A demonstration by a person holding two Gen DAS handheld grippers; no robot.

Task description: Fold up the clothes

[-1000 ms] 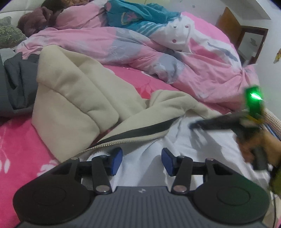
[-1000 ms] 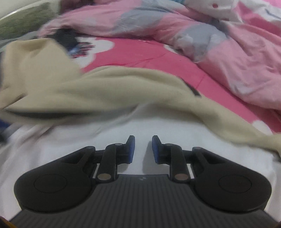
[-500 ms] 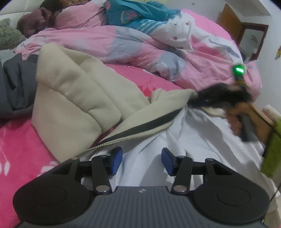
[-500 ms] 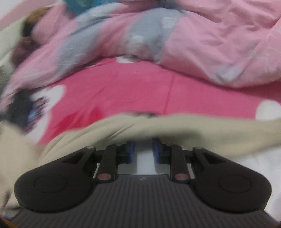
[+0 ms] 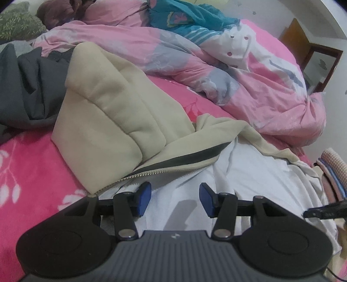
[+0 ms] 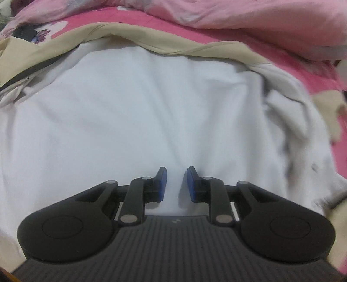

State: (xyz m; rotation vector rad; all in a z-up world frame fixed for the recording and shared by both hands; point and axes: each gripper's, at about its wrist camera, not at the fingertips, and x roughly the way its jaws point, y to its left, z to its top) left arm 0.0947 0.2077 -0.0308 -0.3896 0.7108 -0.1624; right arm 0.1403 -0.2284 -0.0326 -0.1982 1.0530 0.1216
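Left gripper [image 5: 174,199]: jaws apart, empty, over white garment [image 5: 249,184]; cream zip jacket [image 5: 112,121] ahead-left. Right gripper [image 6: 175,184]: jaws narrowly apart, empty, white cloth directly below. Judgement: cloth light, limp, bunches easily; pinch at hem or corner.

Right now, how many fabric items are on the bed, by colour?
White: 1, shirt
Beige: 1, zip jacket
Dark grey: 1, garment
Pink patterned: 1, duvet
Teal: 1, cloth
Total: 5
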